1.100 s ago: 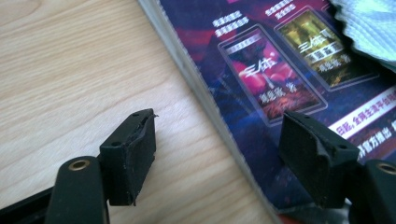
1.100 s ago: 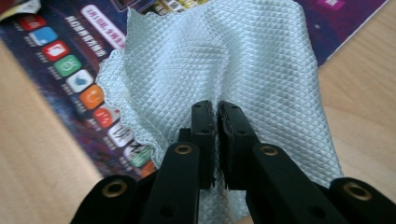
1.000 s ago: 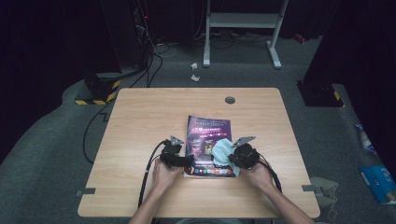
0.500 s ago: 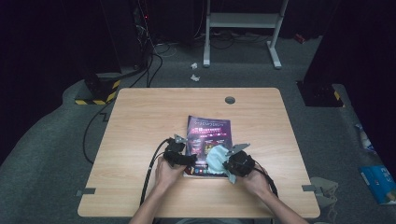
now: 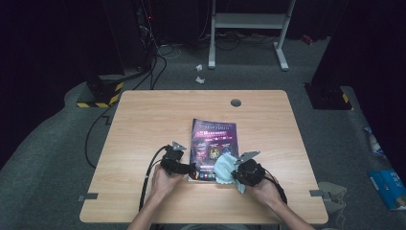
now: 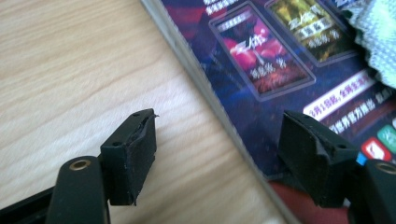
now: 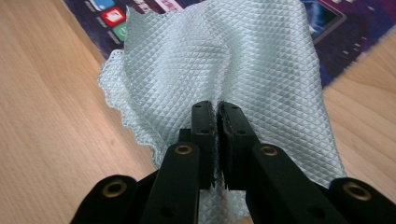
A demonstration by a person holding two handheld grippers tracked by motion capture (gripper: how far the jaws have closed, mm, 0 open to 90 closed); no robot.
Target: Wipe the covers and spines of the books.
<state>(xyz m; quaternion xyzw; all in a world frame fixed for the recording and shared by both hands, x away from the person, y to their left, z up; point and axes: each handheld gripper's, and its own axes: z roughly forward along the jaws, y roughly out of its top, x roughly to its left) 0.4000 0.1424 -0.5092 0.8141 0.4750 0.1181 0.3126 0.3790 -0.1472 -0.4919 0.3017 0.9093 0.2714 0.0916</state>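
Waffle-weave cloth (image 7: 224,60) pinched by right gripper (image 7: 217,126); weave blurred overhead.

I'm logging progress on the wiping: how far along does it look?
Done: the right tool is shut on the cloth, which lies on the booklet's near end. In hand: the left tool, open, straddles its edge. Left: the booklet's far part is uncovered.
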